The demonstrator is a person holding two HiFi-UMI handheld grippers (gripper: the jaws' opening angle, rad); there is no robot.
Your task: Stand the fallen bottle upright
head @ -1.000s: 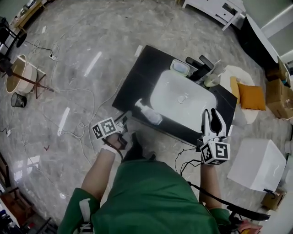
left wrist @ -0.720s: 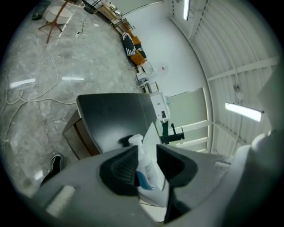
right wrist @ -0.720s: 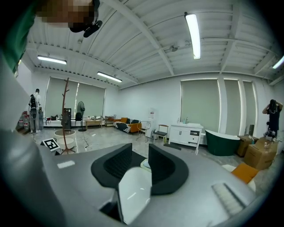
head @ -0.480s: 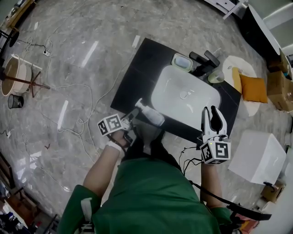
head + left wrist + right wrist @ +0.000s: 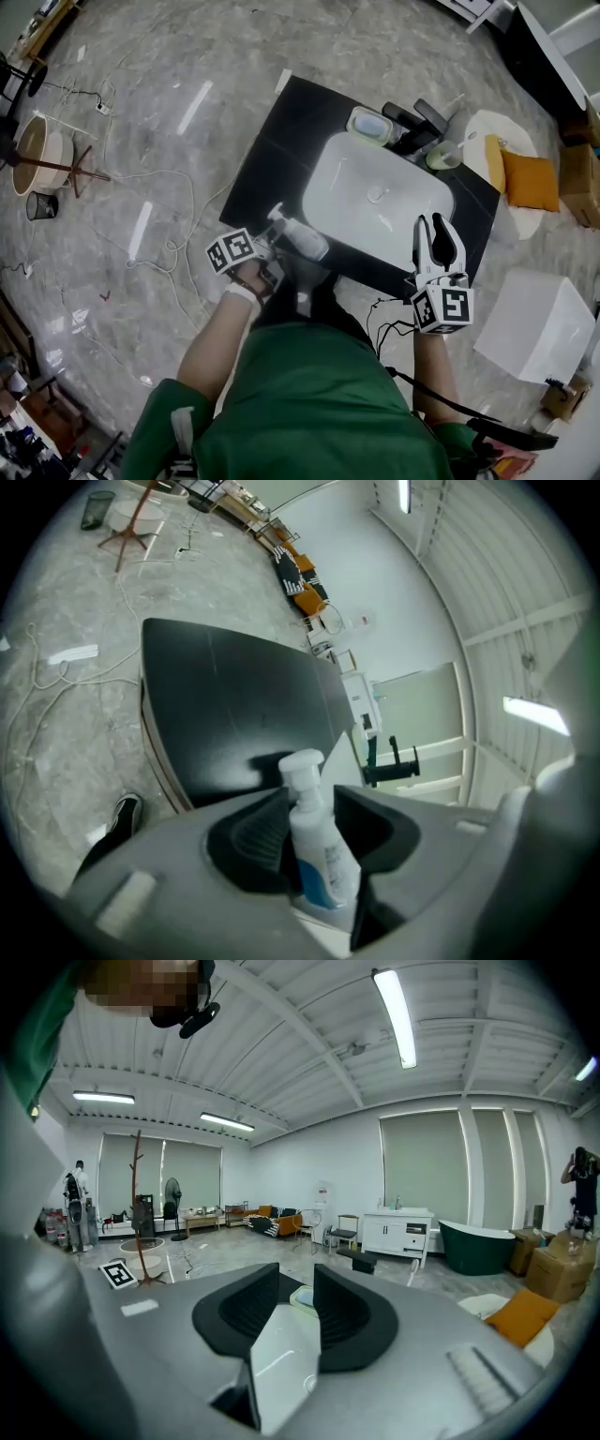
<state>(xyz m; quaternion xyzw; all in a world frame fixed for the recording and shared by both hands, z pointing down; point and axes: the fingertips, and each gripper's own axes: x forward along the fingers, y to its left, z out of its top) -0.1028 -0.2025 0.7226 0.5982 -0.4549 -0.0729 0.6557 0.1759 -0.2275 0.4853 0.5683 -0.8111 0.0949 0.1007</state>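
Note:
A white pump bottle (image 5: pixel 300 234) with a blue label lies on its side at the near left edge of the black counter (image 5: pixel 281 141), pump head towards the far left. My left gripper (image 5: pixel 270 249) reaches it from the base end. In the left gripper view the bottle (image 5: pixel 323 850) sits lengthwise between the jaws of the left gripper (image 5: pixel 309 799), which have just been opening; a dark gap shows on the right side, so it is open. My right gripper (image 5: pixel 438 242) hovers open over the counter's near right edge, and the right gripper (image 5: pixel 295 1283) has nothing between its jaws.
A white sink basin (image 5: pixel 375 202) fills the counter's middle. Behind it are a soap dish (image 5: pixel 368 125), a black faucet (image 5: pixel 417 127) and a green cup (image 5: pixel 438 157). An orange cushion (image 5: pixel 530 180) and a white box (image 5: pixel 530 328) are at the right. Cables (image 5: pixel 178 234) trail on the floor.
My left gripper has moved forward and down to the bottle, and the bottle now lies between its jaws. The right gripper has shifted only slightly.

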